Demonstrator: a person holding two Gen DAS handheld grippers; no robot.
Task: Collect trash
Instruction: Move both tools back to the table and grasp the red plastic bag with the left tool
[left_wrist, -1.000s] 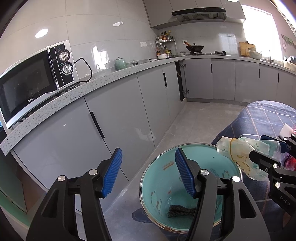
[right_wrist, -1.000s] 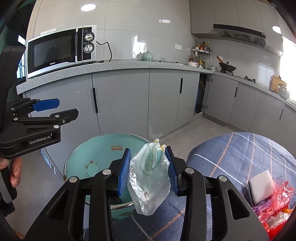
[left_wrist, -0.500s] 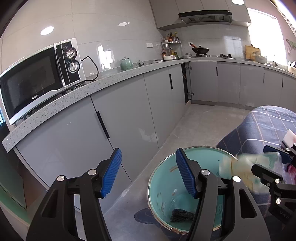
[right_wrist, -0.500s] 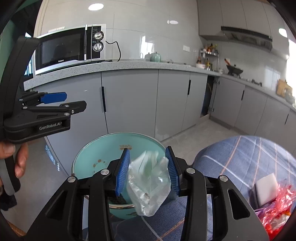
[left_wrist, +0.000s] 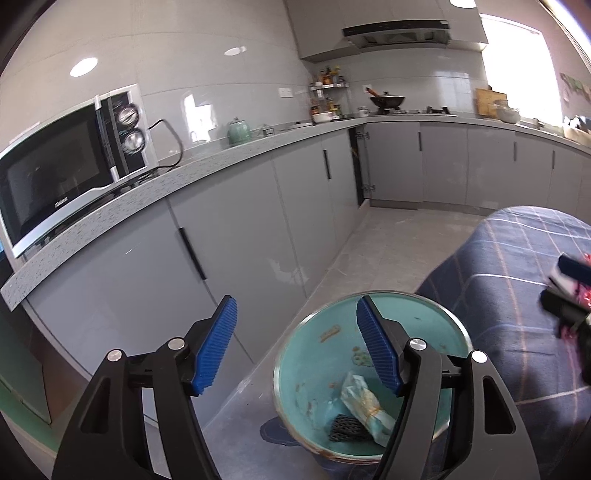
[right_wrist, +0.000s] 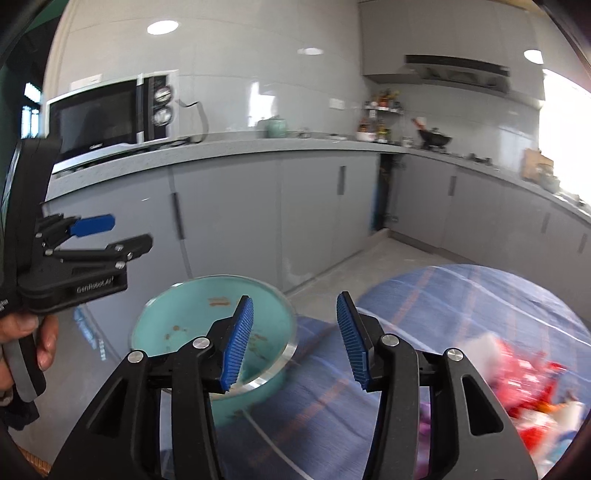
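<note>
You are holding two claws, one in each hand, and both are standing apart with nothing between their ribbed blue pads. Your left claw (left_wrist: 295, 347) is hovering beside the round teal trash bin (left_wrist: 317, 325), whose rim is shining like metal and whose inside wall is showing brown specks. Two pieces of trash are lying at the bottom of that bin: one crumpled, translucent plastic bag (left_wrist: 364, 404) with a yellow band around it, and one dark, mesh-textured scrap (left_wrist: 345, 428) touching it on the lower left.

Your right claw (right_wrist: 293, 341) is hanging over the edge of the surface, which is wearing a soft blue plaid cloth (right_wrist: 461, 295) crossed by pale and orange lines; the bin (right_wrist: 184, 314) is sitting just beside that edge, on the grey tiled floor (left_wrist: 388, 243). At the right of the cloth, a heap of shiny red wrappers (right_wrist: 524, 373) is showing, too blurred to count, with something white among it. Your left hand (right_wrist: 33, 332) is gripping the left claw's black handle.

Behind, one boxy microwave (left_wrist: 70, 170) with two round dials is sitting on the speckled counter, and one rounded green jar (left_wrist: 238, 131) is standing farther along.
</note>
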